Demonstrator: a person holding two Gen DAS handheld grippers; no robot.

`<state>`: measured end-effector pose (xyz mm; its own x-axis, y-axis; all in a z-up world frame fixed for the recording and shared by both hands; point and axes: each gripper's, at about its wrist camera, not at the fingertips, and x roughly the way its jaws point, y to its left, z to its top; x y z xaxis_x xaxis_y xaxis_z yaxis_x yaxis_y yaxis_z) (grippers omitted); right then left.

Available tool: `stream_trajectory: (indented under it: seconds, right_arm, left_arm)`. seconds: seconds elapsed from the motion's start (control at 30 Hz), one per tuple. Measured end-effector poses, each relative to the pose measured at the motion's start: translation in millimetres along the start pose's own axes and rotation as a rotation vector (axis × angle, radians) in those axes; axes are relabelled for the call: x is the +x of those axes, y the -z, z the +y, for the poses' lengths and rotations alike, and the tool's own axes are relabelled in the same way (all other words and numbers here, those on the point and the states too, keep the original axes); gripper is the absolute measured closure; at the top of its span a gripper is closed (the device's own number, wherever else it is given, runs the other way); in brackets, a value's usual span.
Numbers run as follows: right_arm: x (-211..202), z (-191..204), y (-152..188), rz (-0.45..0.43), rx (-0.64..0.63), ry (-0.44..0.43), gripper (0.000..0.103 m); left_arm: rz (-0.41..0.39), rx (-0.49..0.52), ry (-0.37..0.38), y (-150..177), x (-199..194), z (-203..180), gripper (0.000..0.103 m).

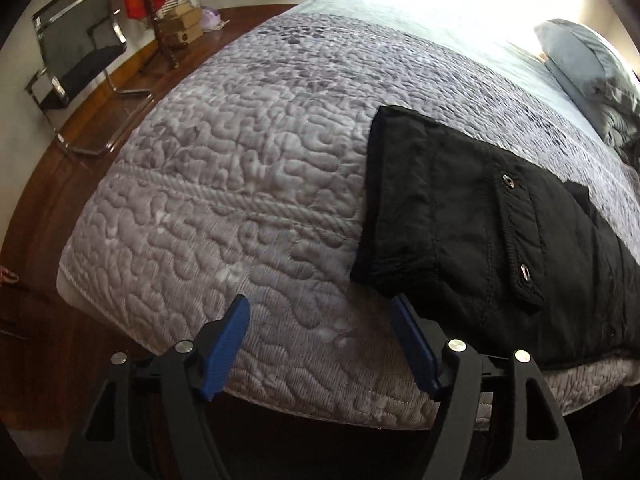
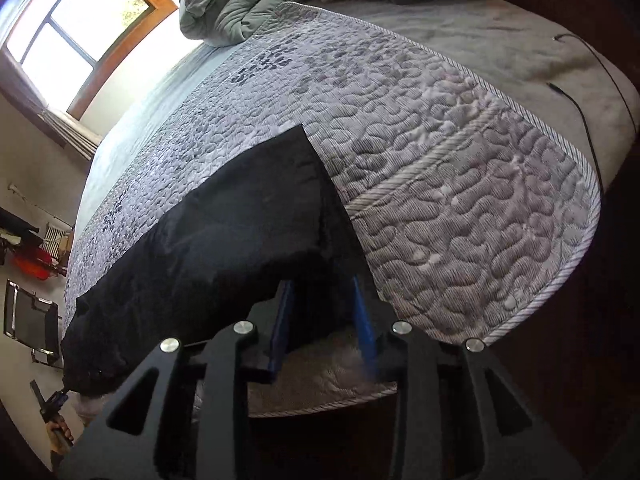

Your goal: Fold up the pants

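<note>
Two grippers are hovering at the near edge of a bed's grey quilted bedspread (image 1: 240, 184), where folded black fabric pants (image 1: 480, 216) are lying. Left gripper (image 1: 320, 312) is gaping wide beside them, empty. Right gripper (image 2: 320, 284) is standing narrowly parted around their corner, seemingly letting go. Next is likely another fold, needing fresh grips.

Daylight floods in from the window (image 2: 76, 28), blown out to white in both views; in the left wrist view the far side of the bed (image 1: 460, 20) is washed out by glare. The quilt (image 1: 240, 184) nearby is evenly lit and sharp. The pants (image 2: 224, 232) read as near-black with little detail, and the floor (image 1: 36, 360) is in deep shadow. Fisheye distortion bends the bed's edges; the corners are dark. The right gripper (image 2: 324, 300) fingers are slightly blurred.
</note>
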<state>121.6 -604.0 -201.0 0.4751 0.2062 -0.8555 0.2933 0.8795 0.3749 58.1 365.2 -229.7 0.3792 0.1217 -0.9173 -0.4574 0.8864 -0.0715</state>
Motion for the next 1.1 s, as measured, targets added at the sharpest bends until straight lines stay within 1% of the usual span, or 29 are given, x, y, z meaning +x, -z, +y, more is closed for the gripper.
stream_trajectory:
  seconds: [0.03,0.07,0.1,0.17,0.23,0.27,0.33,0.37,0.43,0.5,0.53,0.6,0.63,0.67,0.7,0.77,0.8,0.83,0.87,0.9,0.93,0.97,1.1]
  right_arm:
    - [1.0,-6.0,4.2,0.009,0.031,-0.006,0.069]
    - [1.3,-11.9,7.8,0.014,0.065,-0.011,0.067]
    - [0.8,-18.1,11.9,0.012,0.105,-0.033,0.066]
    - [-1.0,-29.7,20.0,0.004,0.199,-0.098,0.063]
    - [-0.9,-36.3,27.8,-0.004,0.274,-0.167,0.062]
    - [-0.1,-37.6,30.6,-0.01,0.305,-0.191,0.062]
    - [2.8,-38.0,34.5,-0.018,0.352,-0.229,0.061]
    - [5.0,-38.5,35.7,-0.023,0.379,-0.247,0.058]
    - [10.4,-38.6,36.3,-0.031,0.426,-0.278,0.057]
    - [15.2,-37.6,34.5,-0.04,0.452,-0.285,0.057]
    - [18.7,-37.0,33.5,-0.042,0.465,-0.292,0.057]
    - [26.3,-36.2,31.5,-0.036,0.483,-0.296,0.057]
    - [30.2,-35.3,30.0,-0.035,0.486,-0.282,0.057]
    - [34.2,-35.5,28.6,-0.034,0.489,-0.266,0.056]
    - [38.4,-36.2,27.5,-0.035,0.499,-0.26,0.055]
    - [47.1,-40.5,25.0,-0.036,0.533,-0.25,0.053]
    - [49.7,-42.6,23.8,-0.044,0.552,-0.256,0.053]
    - [52.4,-44.0,22.4,-0.053,0.564,-0.264,0.054]
    - [53.5,-45.4,21.3,-0.058,0.574,-0.273,0.059]
    - [54.4,-45.7,20.2,-0.057,0.576,-0.272,0.076]
    - [54.1,-45.6,20.4,-0.057,0.573,-0.268,0.089]
    - [52.9,-44.6,20.4,-0.061,0.568,-0.267,0.091]
    - [40.5,-34.2,22.6,-0.083,0.512,-0.256,0.093]
  left_arm:
    - [-0.013,-0.041,0.024,1.7,-3.7,6.9,0.028]
    - [-0.03,-0.083,0.044,2.9,-7.3,12.9,0.024]
    - [-0.051,-0.131,0.06,3.9,-11.1,18.3,0.022]
    - [-0.088,-0.215,0.123,5.4,-16.2,24.4,0.02]
    - [-0.115,-0.276,0.193,4.2,-17.5,23.5,0.019]
    - [-0.124,-0.303,0.234,3.5,-16.4,21.7,0.015]
    - [-0.113,-0.329,0.293,-0.4,-8.7,11.2,0.012]
    - [-0.093,-0.329,0.293,-1.8,-1.9,4.3,0.012]
    - [-0.046,-0.32,0.292,-3.7,12.8,-8.5,0.012]
    - [-0.021,-0.318,0.308,-3.9,22.9,-17.8,0.012]
    - [-0.011,-0.311,0.311,-4.2,26.3,-22.8,0.014]
    - [0.004,-0.298,0.318,-5.1,31.6,-30.2,0.03]
    - [0.022,-0.295,0.311,-6.0,35.2,-33.0,0.04]
    - [0.033,-0.294,0.31,-6.0,38.0,-34.9,0.047]
    - [0.038,-0.288,0.286,-6.5,39.5,-36.5,0.052]
    - [0.046,-0.277,0.248,-7.4,41.8,-37.5,0.065]
    - [0.051,-0.285,0.245,-7.7,42.9,-36.1,0.067]
    - [0.054,-0.295,0.246,-8.1,43.3,-34.1,0.071]
    - [0.054,-0.302,0.247,-9.0,43.1,-33.0,0.074]
    - [0.055,-0.303,0.246,-9.8,42.4,-31.8,0.075]
    - [0.055,-0.302,0.244,-10.6,40.9,-30.7,0.076]
    - [0.055,-0.297,0.239,-12.5,40.0,-31.6,0.077]
    - [0.049,-0.296,0.241,-20.3,33.3,-28.9,0.08]
